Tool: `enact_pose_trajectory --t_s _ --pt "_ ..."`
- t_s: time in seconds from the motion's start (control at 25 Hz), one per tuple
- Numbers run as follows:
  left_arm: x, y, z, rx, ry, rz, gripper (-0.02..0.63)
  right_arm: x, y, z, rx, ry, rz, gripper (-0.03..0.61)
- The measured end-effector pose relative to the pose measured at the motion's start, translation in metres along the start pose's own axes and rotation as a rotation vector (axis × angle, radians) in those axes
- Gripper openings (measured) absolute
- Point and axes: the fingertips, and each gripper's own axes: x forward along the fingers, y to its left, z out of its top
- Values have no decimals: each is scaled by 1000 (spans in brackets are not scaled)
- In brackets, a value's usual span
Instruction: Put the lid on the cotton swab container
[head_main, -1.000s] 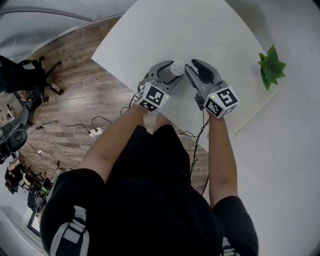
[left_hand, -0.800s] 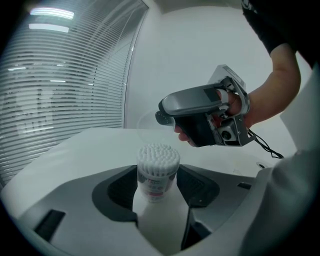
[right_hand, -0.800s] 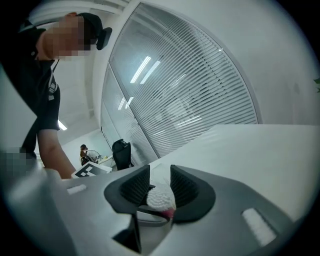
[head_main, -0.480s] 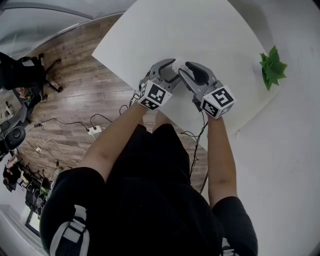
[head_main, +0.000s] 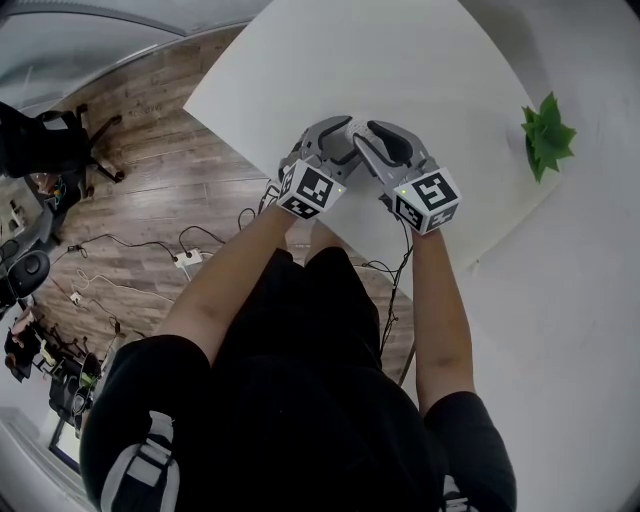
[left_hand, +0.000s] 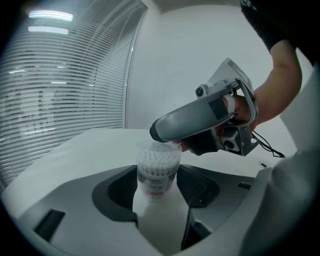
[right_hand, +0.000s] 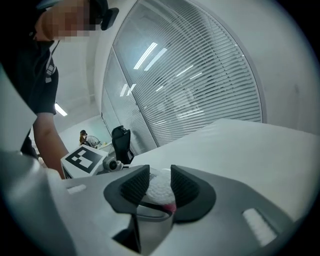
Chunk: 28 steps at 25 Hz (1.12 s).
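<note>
The cotton swab container (left_hand: 157, 172), a clear round tub full of white swabs, stands upright between the jaws of my left gripper (left_hand: 159, 185), which is shut on its lower part. My right gripper (right_hand: 160, 179) comes in from the right and sits right over the tub's top. It is shut on the clear lid (right_hand: 152, 210), and the swab tips (right_hand: 161, 189) show through the lid. In the head view both grippers meet over the near edge of the white table (head_main: 330, 60), with the left gripper (head_main: 335, 135) touching the right gripper (head_main: 366, 136) and the tub almost hidden between them.
A small green plant (head_main: 545, 135) stands at the table's right edge. To the left, wooden floor with cables (head_main: 190, 262) and an office chair (head_main: 55, 150). A window wall with blinds (right_hand: 200, 95) lies behind the table.
My right gripper has moved left over the container, covering the swab tops that showed a second ago. The left gripper has held still.
</note>
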Motion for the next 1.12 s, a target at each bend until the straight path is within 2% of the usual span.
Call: enact_pose_trajectory --t_s 0.36,0.76,1.0,1.12 --pt "2 -1 0 -2 4 -4 255 5 3 -4 -158 47 -56 141" --pt "1 -1 0 -3 11 -8 255 7 7 -4 -289 42 -117 130" --pt "-1 -2 0 -1 13 -15 255 7 7 -5 -331 38 -129 130" --pt "-5 -2 -1 -3 19 -17 255 9 8 -5 -319 51 -136 130"
